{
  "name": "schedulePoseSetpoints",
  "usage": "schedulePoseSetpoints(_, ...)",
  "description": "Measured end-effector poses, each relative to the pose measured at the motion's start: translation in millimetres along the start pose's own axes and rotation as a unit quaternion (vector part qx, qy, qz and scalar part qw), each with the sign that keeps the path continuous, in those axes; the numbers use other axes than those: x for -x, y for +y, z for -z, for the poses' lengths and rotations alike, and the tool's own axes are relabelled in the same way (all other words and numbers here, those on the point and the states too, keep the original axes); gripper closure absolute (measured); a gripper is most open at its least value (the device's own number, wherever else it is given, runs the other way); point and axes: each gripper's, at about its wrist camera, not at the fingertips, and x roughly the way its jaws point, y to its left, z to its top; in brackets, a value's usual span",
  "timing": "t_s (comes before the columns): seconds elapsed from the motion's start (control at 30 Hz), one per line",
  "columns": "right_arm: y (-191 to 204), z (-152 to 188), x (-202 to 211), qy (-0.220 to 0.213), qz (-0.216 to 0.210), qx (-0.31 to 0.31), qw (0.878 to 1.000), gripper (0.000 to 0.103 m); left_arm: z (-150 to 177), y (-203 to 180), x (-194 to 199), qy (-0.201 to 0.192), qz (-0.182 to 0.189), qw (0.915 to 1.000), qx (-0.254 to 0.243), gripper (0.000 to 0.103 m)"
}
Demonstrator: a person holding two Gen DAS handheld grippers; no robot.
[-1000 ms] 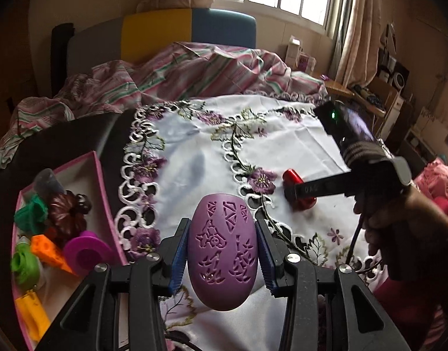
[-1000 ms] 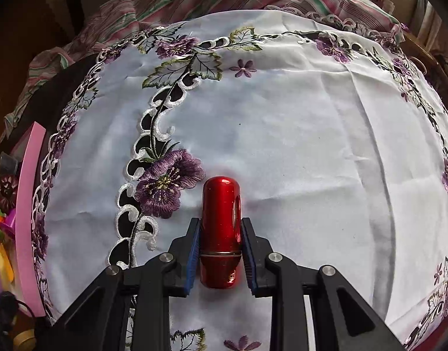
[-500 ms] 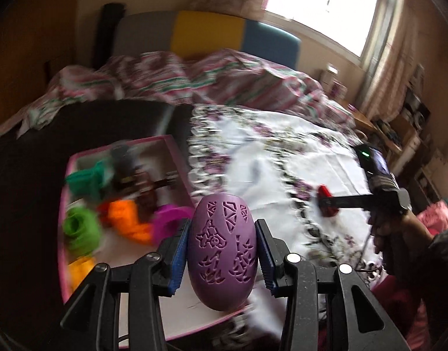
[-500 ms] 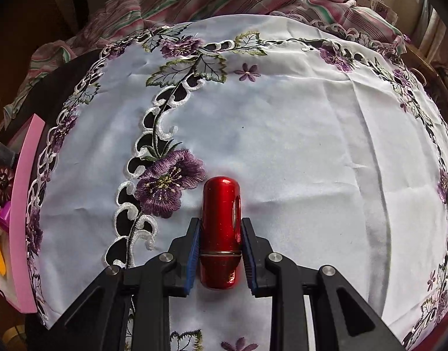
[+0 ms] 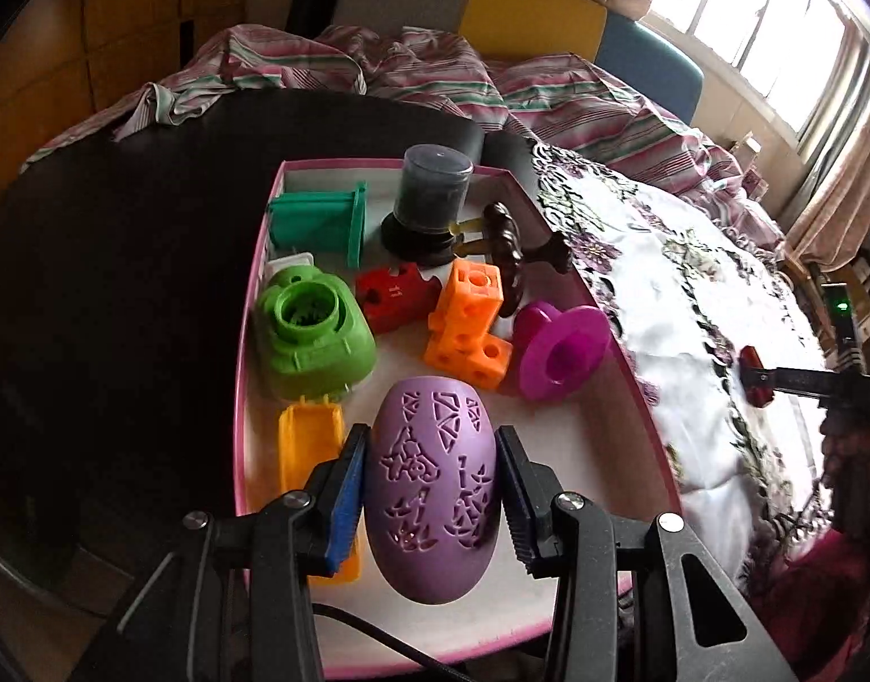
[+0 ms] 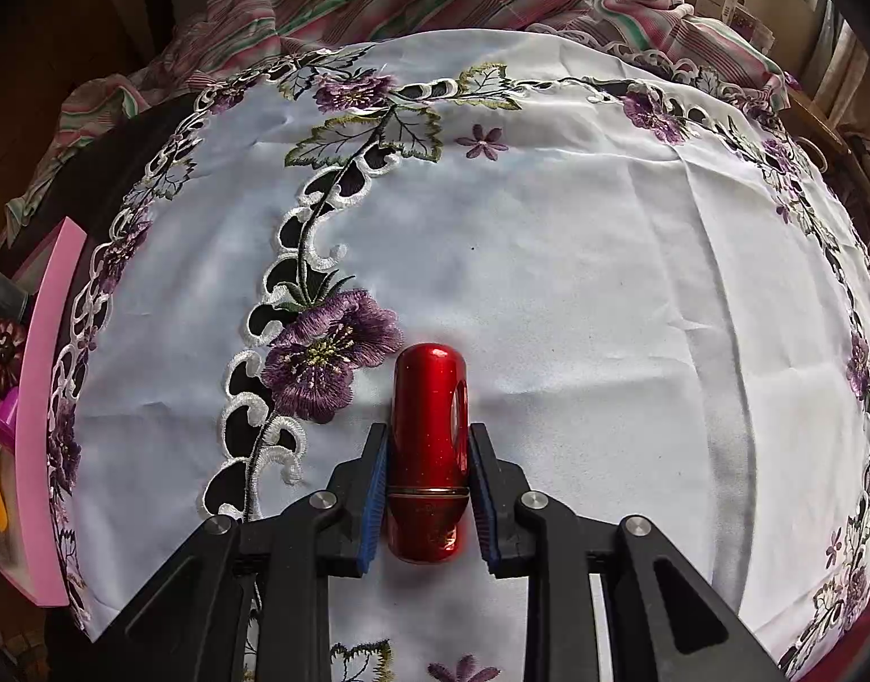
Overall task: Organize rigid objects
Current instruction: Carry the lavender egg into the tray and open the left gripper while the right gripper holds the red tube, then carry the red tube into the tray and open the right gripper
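Observation:
My left gripper (image 5: pixel 432 491) is shut on a purple egg-shaped shell with cut-out patterns (image 5: pixel 432 477), held over the near part of a pink-rimmed tray (image 5: pixel 633 381). The tray holds several toys: a green block (image 5: pixel 312 341), an orange cube piece (image 5: pixel 469 324), a magenta spool (image 5: pixel 560 349), a red piece (image 5: pixel 392 298) and a yellow piece (image 5: pixel 309 440). My right gripper (image 6: pixel 429 489) is shut on a glossy red capsule (image 6: pixel 429 432) over the white embroidered cloth (image 6: pixel 577 261). The same capsule (image 5: pixel 756 378) shows at the right in the left wrist view.
A dark lidded jar (image 5: pixel 432 193), a teal block (image 5: pixel 321 221) and a brown knob (image 5: pixel 503 244) sit at the tray's far end. The tray's pink wall (image 6: pixel 40 398) stands left of the cloth. Striped bedding (image 5: pixel 435 79) lies beyond the dark table (image 5: pixel 122 261).
My left gripper has swung left with the purple egg, from over the white cloth to over the tray, and rolled. The right gripper and red capsule stay in place.

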Motion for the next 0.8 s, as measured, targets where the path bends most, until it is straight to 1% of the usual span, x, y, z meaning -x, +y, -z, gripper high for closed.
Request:
schedulePoseSetpoints(0.17, 0.0, 0.2, 0.2, 0.000, 0.000, 0.000, 1.000, 0.077, -8.2, 0.8, -17.7, 0.008, -0.017, 0.9998, -0.005, 0.059)
schedulePoseSetpoints(0.27, -0.1, 0.0, 0.1, 0.000, 0.000, 0.000, 1.000, 0.077, -10.8, -1.5, -17.6, -0.003, -0.029, 0.9994, -0.018, 0.057)
schedulePoseSetpoints(0.47, 0.1, -0.1, 0.0, -0.001, 0.002, 0.001, 1.000, 0.077, -14.0, -0.9, -8.9, -0.014, -0.031, 0.9993, -0.017, 0.057)
schedulePoseSetpoints(0.67, 1.9, 0.2, 0.5, -0.003, 0.008, 0.007, 1.000, 0.077, -18.2, -4.2, 14.4, -0.048, -0.034, 0.9980, -0.022, 0.056)
schedulePoseSetpoints(0.77, 1.6, -0.4, 2.1, -0.008, 0.012, 0.007, 1.000, 0.077, -19.8, -4.0, 23.5, -0.057, -0.037, 0.9975, -0.021, 0.056)
schedulePoseSetpoints(0.8, 1.0, -0.7, 3.0, -0.011, 0.013, 0.005, 1.000, 0.077, -20.0, -3.4, 26.6, -0.060, -0.037, 0.9973, -0.020, 0.055)
